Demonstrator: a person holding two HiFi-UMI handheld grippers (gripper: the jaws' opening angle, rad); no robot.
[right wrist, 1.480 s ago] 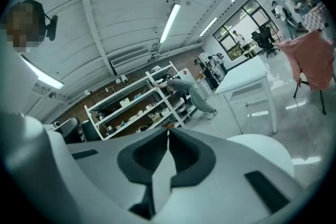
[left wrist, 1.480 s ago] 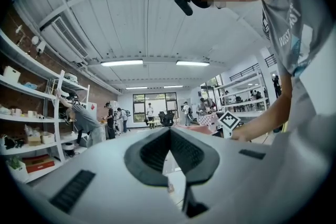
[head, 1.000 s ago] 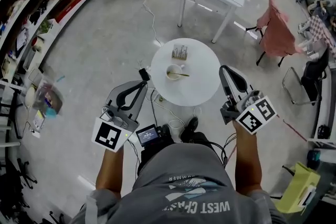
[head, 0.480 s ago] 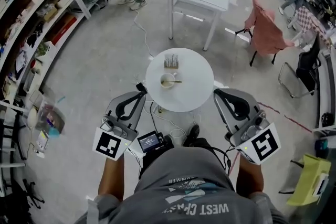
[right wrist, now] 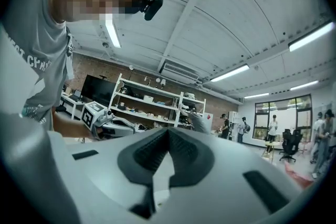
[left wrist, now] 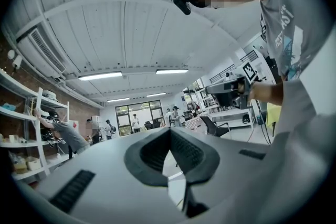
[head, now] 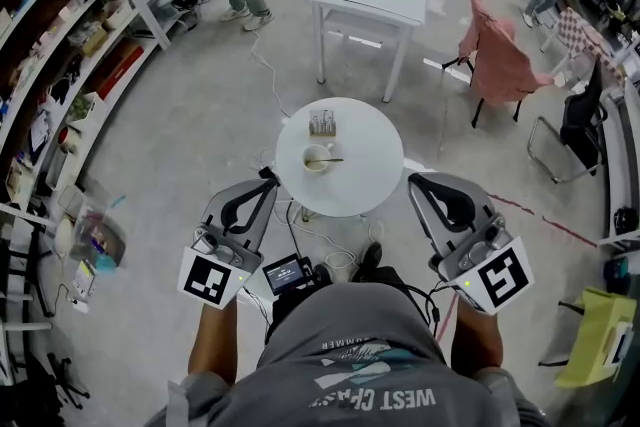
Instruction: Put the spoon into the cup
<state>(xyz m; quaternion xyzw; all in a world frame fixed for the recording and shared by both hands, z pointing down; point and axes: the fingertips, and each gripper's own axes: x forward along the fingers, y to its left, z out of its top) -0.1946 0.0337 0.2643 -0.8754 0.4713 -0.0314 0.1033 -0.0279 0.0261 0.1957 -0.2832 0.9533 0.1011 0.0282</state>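
Spoon rests in the one cup; left tongs and right tongs closed, empty.

One end of the spoon is hidden inside the cup; the rack holds indistinct items.

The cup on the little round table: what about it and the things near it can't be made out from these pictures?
- Inside of the cup: in the head view it is too small to show what it holds, or how deep the spoon sits.
- Rack behind it: in the head view, too small to name what stands in it.
- Left gripper view and right gripper view: the cup is out of frame, as both look level across the room.
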